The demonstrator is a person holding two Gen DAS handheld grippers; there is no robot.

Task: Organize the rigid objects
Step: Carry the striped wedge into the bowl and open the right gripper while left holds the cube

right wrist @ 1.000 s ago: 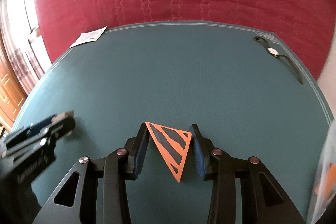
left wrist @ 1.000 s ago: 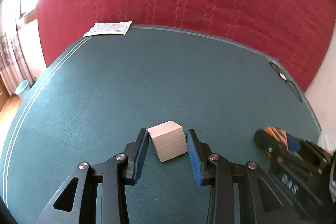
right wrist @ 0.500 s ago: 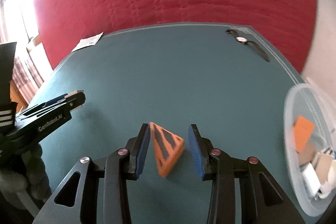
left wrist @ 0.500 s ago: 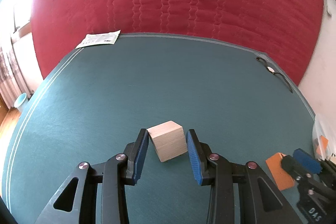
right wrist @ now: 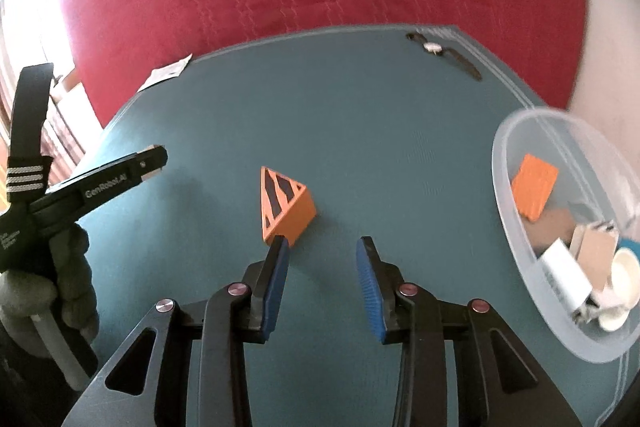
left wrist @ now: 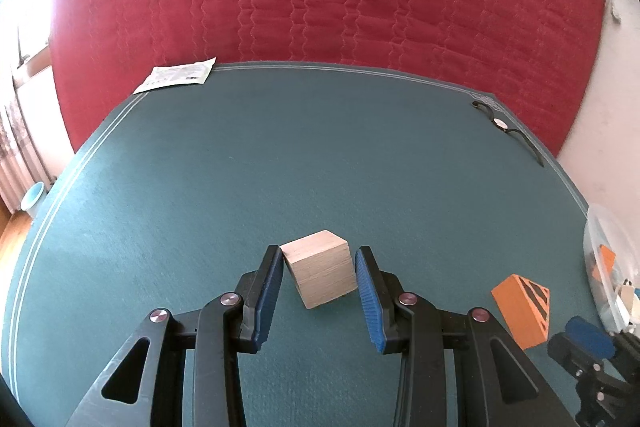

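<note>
- Gripping a wooden cube, the left gripper pinches it tilted above the green mat; the orange wedge lies to its right.
- Right view: the right gripper is empty, jaws parted after narrowing slightly; the wedge sits on the mat at its left fingertip; the clear bin is at right.

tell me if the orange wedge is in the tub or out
Out. The orange wedge lies on the green mat, left of the clear tub, just ahead of the right claw.
</note>
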